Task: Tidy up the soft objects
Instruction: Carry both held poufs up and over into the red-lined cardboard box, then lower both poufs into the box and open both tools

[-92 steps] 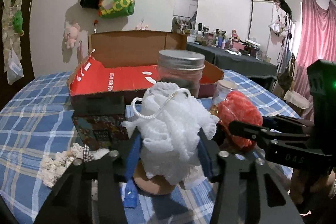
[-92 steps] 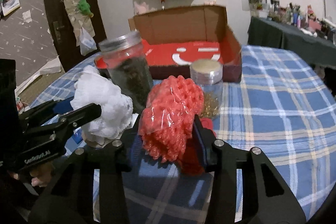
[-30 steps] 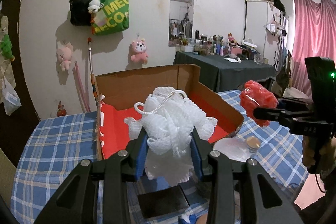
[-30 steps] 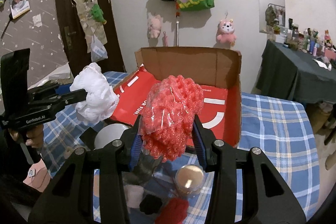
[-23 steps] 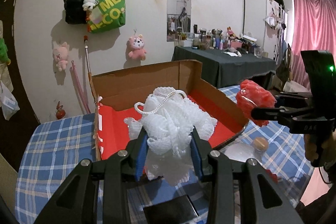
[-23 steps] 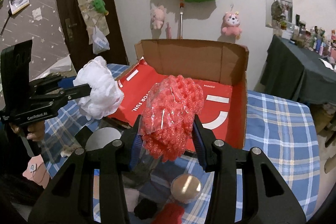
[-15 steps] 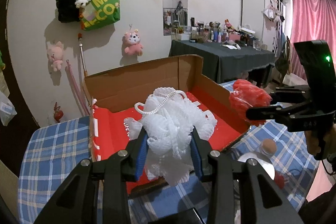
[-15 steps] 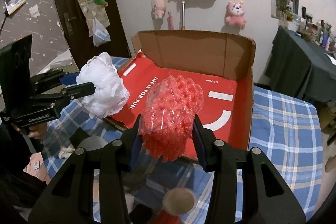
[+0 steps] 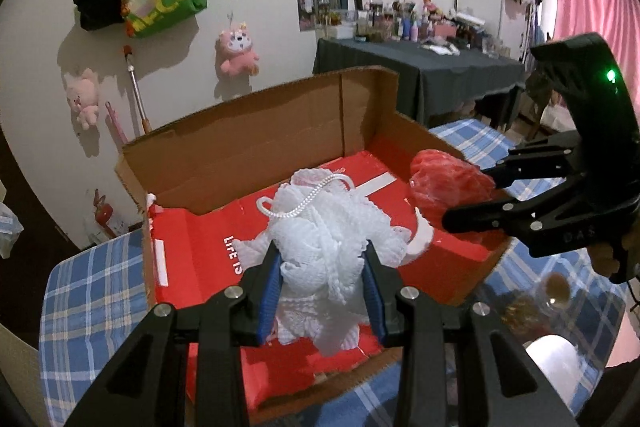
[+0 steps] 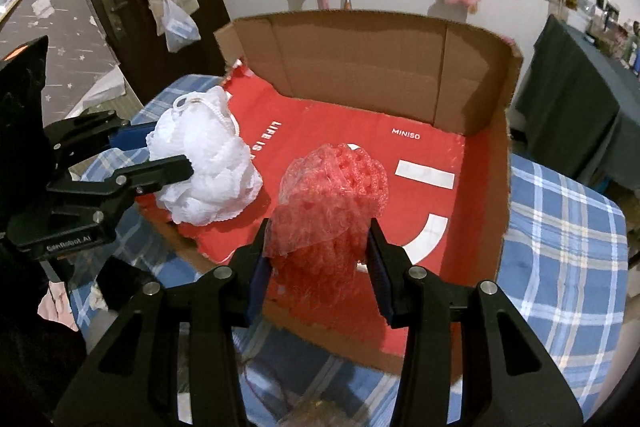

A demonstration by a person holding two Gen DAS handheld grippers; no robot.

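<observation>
Two sponges carried, none dropped yet. Left gripper (image 9: 322,289) clamped on white sponge (image 9: 328,239), right gripper (image 10: 318,257) clamped on red sponge (image 10: 332,203), both hanging over the box (image 10: 480,195), red one at three o'clock of white. Left to do, seemingly: lowering, releasing inside.

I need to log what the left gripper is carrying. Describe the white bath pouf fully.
The white bath pouf is a fluffy ball of gathered mesh netting with a white cord loop at its top. It looks soft and is squeezed at its middle between the blue pads of the left gripper, which hold it in the air above the red-lined cardboard box. Only the pads touch it; the red pouf in the right gripper hangs apart.
</observation>
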